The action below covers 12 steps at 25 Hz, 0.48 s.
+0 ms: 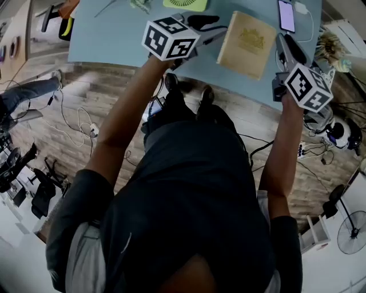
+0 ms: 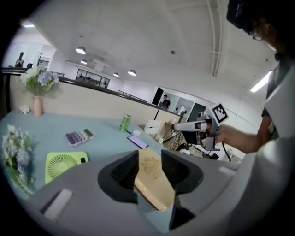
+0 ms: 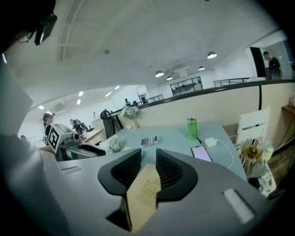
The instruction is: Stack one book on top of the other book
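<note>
Head view shows one light blue table (image 1: 114,34) with a single tan book (image 1: 247,37) lying flat near its front edge, the embossed cover facing up. Only this one book can be counted; whether a second lies under it cannot be told. Two grippers flank it. The left gripper (image 1: 217,26) points at the book's left side and the right gripper (image 1: 284,43) sits just beside its right edge. Whether either one touches the book cannot be made out from above. In the left gripper view the two ribbed jaws stand apart and grasp nothing, and the book shows through the gap between them, resting on the table. The right gripper view shows the same: two jaws parted, nothing clamped, the book seen in the gap. Also on the table are one phone (image 1: 286,15) lying face up, one white charger (image 1: 301,8) with its cable beside the phone, and one green fan (image 1: 186,4) at the far edge. Farther back, the left gripper view shows one calculator (image 2: 79,137), one green can (image 2: 125,122) standing upright, one vase of flowers (image 2: 38,85), and one loose bunch of flowers (image 2: 14,152) near the fan.
</note>
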Each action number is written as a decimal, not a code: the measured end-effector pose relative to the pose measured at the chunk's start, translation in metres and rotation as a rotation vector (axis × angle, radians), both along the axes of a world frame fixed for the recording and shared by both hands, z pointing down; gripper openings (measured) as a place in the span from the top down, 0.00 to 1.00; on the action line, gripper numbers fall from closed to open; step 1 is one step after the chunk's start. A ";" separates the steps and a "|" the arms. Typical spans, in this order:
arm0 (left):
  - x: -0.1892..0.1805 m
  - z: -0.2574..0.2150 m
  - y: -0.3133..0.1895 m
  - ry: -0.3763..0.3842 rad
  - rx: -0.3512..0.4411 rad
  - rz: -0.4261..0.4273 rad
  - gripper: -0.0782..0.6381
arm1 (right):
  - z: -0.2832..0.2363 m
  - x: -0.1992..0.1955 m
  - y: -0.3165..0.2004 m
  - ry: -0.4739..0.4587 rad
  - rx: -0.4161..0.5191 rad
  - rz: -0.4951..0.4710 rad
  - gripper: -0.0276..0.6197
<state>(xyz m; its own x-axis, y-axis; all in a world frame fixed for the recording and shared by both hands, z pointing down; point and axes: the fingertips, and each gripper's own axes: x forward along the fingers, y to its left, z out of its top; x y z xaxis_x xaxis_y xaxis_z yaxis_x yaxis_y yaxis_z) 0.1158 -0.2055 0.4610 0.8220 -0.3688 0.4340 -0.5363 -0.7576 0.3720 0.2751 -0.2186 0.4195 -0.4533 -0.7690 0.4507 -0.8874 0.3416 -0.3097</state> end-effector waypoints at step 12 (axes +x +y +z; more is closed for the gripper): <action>-0.067 -0.141 0.028 0.068 0.280 -0.105 0.62 | -0.182 -0.053 0.050 -0.033 0.356 -0.192 0.83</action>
